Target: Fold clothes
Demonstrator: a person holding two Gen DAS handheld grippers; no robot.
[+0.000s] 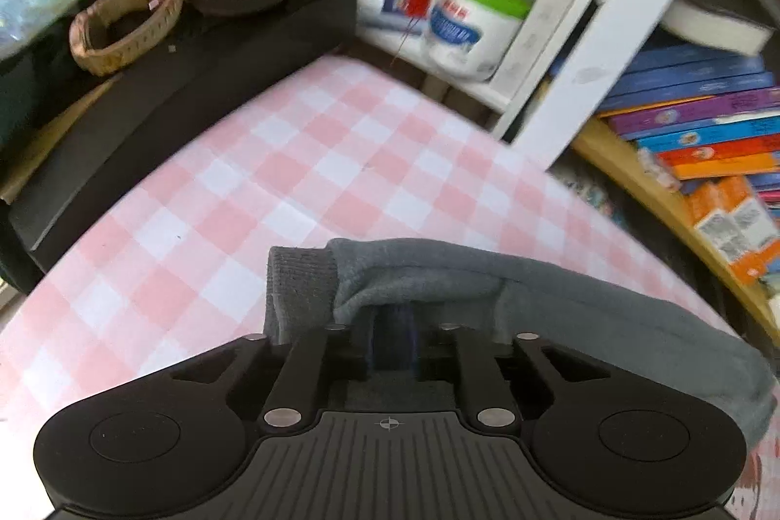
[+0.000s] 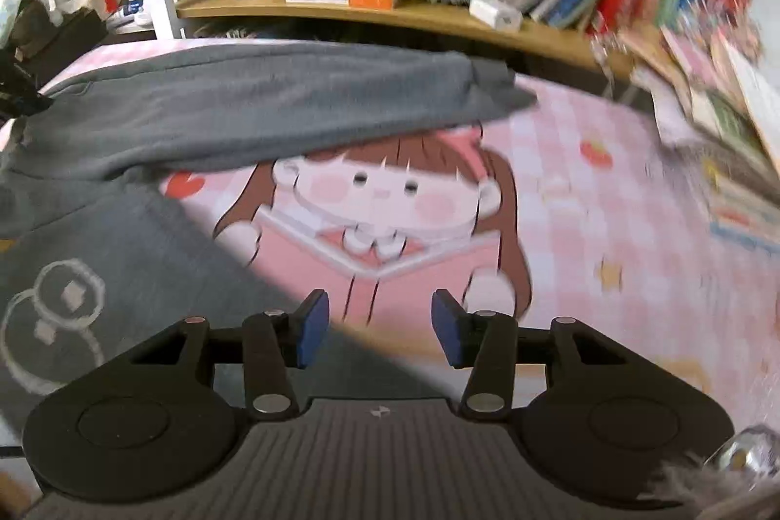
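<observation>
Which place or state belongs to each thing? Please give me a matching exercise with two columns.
Things:
1. left gripper
2. right gripper
3. white plastic tub with green lid
4. woven straw basket

States or places:
A. open, holding nothing
B. on the white shelf
C. on the black box
D. shut on the grey knitted sweater sleeve

Pairs: 1-D, 2-A, 3-B, 4-C

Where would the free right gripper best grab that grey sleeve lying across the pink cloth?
Probably at the sleeve's loose cuff end, coming from its right side over the bare pink tablecloth. That end lies free; the right gripper is open and empty.
</observation>
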